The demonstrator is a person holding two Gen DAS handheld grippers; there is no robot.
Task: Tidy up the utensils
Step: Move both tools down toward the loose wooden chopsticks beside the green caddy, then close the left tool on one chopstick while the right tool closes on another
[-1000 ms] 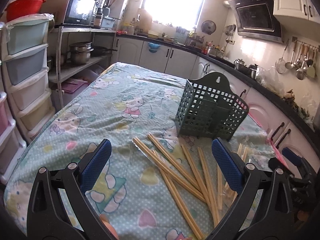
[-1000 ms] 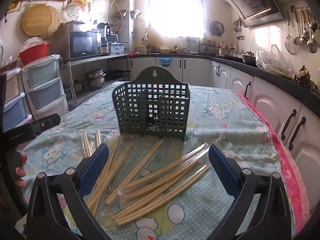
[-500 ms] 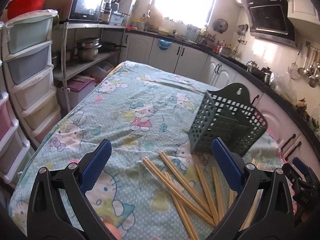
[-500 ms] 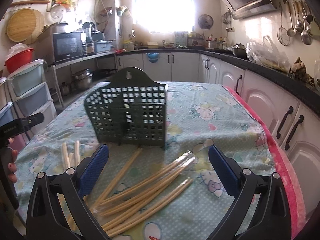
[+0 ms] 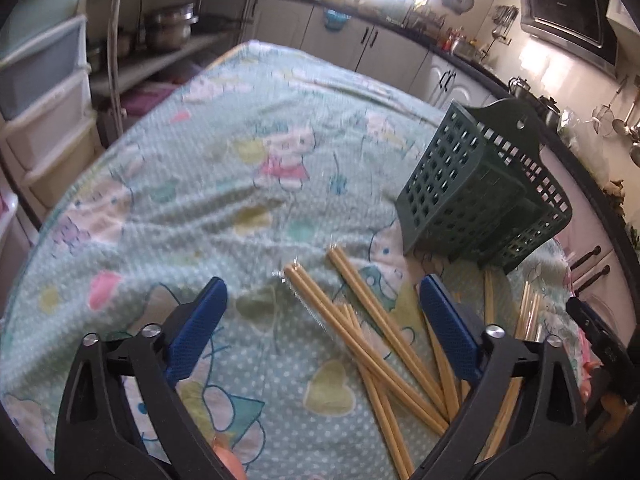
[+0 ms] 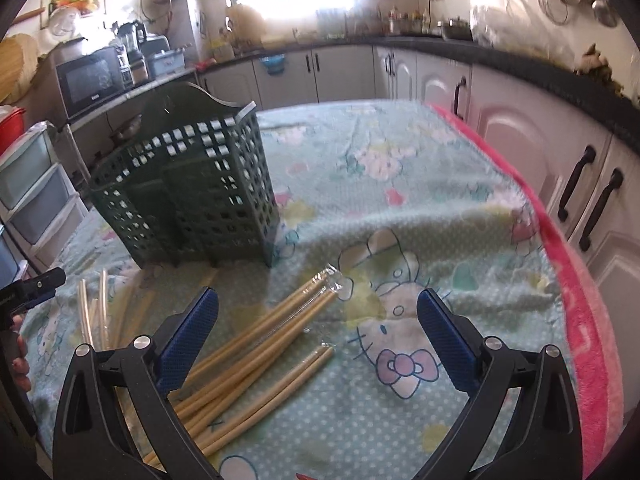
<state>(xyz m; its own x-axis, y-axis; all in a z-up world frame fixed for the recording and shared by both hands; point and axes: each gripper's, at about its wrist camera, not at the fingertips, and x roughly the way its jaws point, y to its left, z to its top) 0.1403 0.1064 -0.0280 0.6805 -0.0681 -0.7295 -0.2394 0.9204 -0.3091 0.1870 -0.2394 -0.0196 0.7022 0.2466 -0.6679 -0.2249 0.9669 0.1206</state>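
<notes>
Approaching: chopsticks are being closed in on by both grippers; nothing is gripped yet.
L gripper point(image 5: 322, 326): jaws wide but narrowing, pads pressing on nothing; wrapped chopstick pairs point(image 5: 360, 344) lie between and under them on the cloth.
R gripper point(image 6: 318, 334): jaws spread, empty; wrapped bundle point(image 6: 280, 320) sits at approx 9 o'clock of gap centre.
Holder point(image 6: 184, 188): green lattice caddy, upright on tablecloth point(image 6: 440, 208), at 11 o'clock in R view, 1–2 o'clock in L view; looks empty, task judged barely begun.
Risk 1: sticks overlap & cross, so a closing jaw may catch several pairs or lever a neighbour away.
Risk 2: clear wrappers look slick; a pair could slide out if pinched near an end.
Risk 3: cloth is soft & rumpled; low pads may snag a fold, dragging sticks and holder.
Risk 4: holder looks light; an angled insertion could tip it.
Risk 5: both grippers are working the same pile; collision is possible.
</notes>
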